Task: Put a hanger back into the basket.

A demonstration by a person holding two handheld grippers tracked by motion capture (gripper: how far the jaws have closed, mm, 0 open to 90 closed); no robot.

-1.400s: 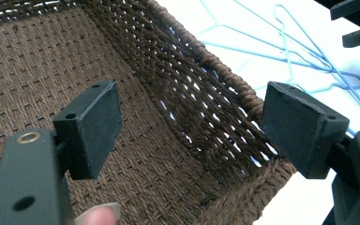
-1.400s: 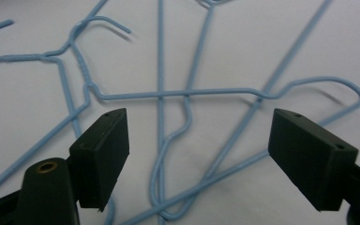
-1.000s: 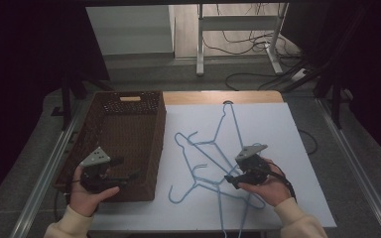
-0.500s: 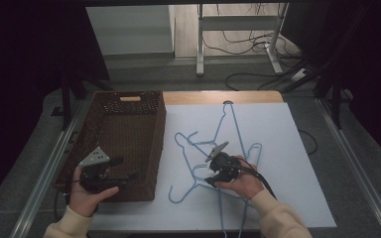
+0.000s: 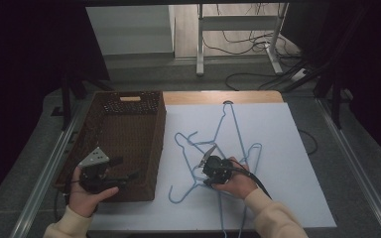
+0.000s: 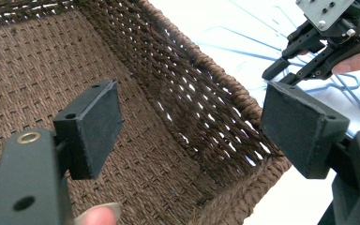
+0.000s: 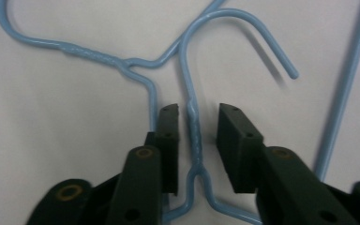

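Note:
A tangle of blue wire hangers (image 5: 219,143) lies on the white table top (image 5: 287,163). My right gripper (image 5: 207,161) rests low over them, open. In the right gripper view its jaws stand on either side of one hanger's twisted neck (image 7: 195,127), with a gap on both sides, and the hook (image 7: 243,28) curves ahead of them. A second hanger's neck (image 7: 136,65) lies to the left. My left gripper (image 5: 124,168) hovers over the near end of the brown wicker basket (image 5: 129,106), wide open and holding nothing (image 6: 197,122).
The basket's woven wall (image 6: 206,98) runs between my left gripper and the hangers. The right gripper (image 6: 318,42) appears beyond that wall in the left gripper view. Metal rails edge the table, and cables lie on the floor (image 5: 258,47) behind it.
My right gripper has moved left across the table onto the hangers and now straddles one hanger's neck. The left gripper has stayed over the basket.

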